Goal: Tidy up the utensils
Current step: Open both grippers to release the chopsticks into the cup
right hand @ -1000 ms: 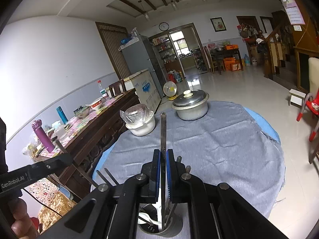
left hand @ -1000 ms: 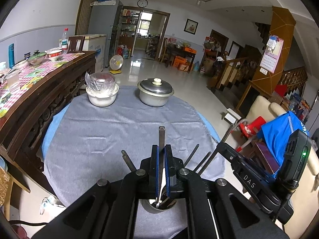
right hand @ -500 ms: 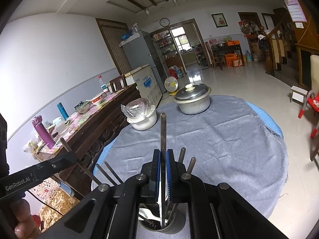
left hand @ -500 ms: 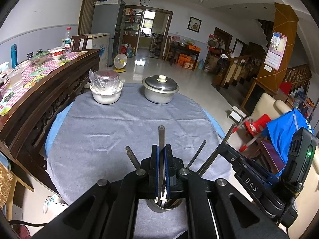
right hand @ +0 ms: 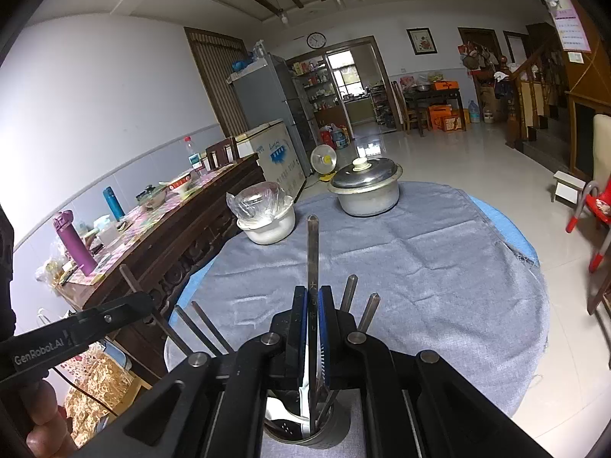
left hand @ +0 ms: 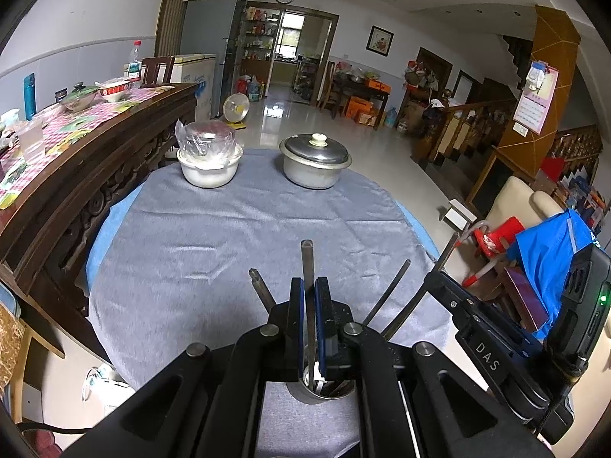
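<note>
Grey-clothed desk: both hand-held grippers, left and right, pinch upright utensil handles above the near-edge metal cup; lettering reads "GenRobot.AI", "DAS".

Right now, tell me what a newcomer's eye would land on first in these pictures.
Up front, each claw grips a metal chopstick: the left claw holds one chopstick, the right claw another, both standing in the metal utensil cup at the near edge. Across the grey tablecloth, a lidded metal pot sits beside a plastic-wrapped white bowl.
</note>
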Demonstrator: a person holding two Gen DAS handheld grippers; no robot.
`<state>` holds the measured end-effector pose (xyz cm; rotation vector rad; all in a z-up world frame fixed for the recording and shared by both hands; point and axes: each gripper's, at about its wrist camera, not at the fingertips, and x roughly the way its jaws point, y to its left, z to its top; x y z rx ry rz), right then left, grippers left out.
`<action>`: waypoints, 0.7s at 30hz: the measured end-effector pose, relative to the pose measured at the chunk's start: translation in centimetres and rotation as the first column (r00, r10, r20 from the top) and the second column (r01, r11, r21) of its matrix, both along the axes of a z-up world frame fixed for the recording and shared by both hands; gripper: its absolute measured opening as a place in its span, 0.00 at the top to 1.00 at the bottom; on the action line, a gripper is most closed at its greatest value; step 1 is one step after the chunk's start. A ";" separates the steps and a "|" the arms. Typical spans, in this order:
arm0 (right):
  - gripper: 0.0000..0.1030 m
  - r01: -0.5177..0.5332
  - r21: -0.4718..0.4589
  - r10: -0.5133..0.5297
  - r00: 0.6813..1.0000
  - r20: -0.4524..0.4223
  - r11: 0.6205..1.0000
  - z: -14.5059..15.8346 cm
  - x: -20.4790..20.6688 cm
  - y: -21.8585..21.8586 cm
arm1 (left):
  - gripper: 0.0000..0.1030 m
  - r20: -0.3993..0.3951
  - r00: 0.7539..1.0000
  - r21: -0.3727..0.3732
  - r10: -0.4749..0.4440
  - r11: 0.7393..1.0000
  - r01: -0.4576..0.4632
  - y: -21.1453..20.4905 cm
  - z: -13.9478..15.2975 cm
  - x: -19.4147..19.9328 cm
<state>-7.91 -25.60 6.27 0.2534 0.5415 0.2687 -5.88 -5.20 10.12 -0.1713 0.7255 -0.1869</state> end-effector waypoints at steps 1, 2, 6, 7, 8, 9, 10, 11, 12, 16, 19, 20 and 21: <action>0.94 -0.001 0.000 0.001 1.000 -0.002 1.000 -0.1 0.0 0.0 | 0.95 -0.002 1.000 -0.001 0.000 1.000 0.000 0.0 -0.1 0.0; 0.94 -0.001 0.000 0.001 1.000 -0.003 1.000 -0.1 0.0 0.1 | 0.95 -0.004 1.000 0.000 0.001 1.000 -0.001 0.0 -0.2 0.0; 0.94 0.000 -0.001 0.000 1.000 -0.007 1.000 -0.3 0.0 0.3 | 0.94 -0.013 1.000 -0.001 0.003 1.000 -0.003 0.1 -0.5 0.2; 0.94 0.000 -0.002 0.000 1.000 -0.007 1.000 -0.3 0.0 0.3 | 0.94 -0.017 1.000 -0.002 0.005 1.000 -0.005 0.2 -0.7 0.3; 0.94 0.001 -0.005 -0.001 1.000 -0.007 1.000 -0.3 0.1 0.4 | 0.94 -0.018 1.000 -0.001 0.006 1.000 -0.006 0.1 -0.7 0.3; 0.94 0.001 -0.007 -0.001 1.000 -0.007 1.000 -0.4 0.1 0.4 | 0.94 -0.021 1.000 -0.002 0.008 1.000 -0.008 0.1 -0.8 0.3; 0.94 0.002 -0.010 -0.003 1.000 -0.008 1.000 -0.4 0.2 0.5 | 0.94 -0.026 1.000 -0.003 0.009 1.000 -0.009 0.2 -1.0 0.4; 0.94 0.003 -0.011 -0.003 1.000 -0.009 1.000 -0.5 0.2 0.5 | 0.94 -0.028 1.000 -0.003 0.010 1.000 -0.010 0.1 -1.0 0.5; 0.94 0.002 -0.010 -0.002 1.000 -0.011 1.000 -0.5 0.3 0.5 | 0.94 -0.029 1.000 -0.002 0.011 1.000 -0.011 0.2 -1.1 0.5; 0.94 0.003 -0.008 -0.003 1.000 -0.018 1.000 -0.8 0.4 0.6 | 0.94 -0.036 0.999 -0.002 0.019 1.000 -0.019 0.3 -1.5 0.8; 0.94 0.001 -0.009 -0.001 1.000 -0.025 1.000 -1.1 0.6 0.8 | 0.94 -0.040 0.999 0.002 0.028 1.000 -0.028 0.4 -1.7 1.0; 0.94 0.001 -0.010 -0.001 1.000 -0.026 1.000 -1.2 0.6 0.9 | 0.94 -0.040 0.999 0.004 0.030 1.000 -0.029 0.4 -1.8 1.1; 0.94 -0.001 -0.011 0.001 1.000 -0.028 1.000 -1.3 0.6 1.0 | 0.94 -0.039 0.999 0.007 0.032 0.999 -0.032 0.4 -1.8 1.1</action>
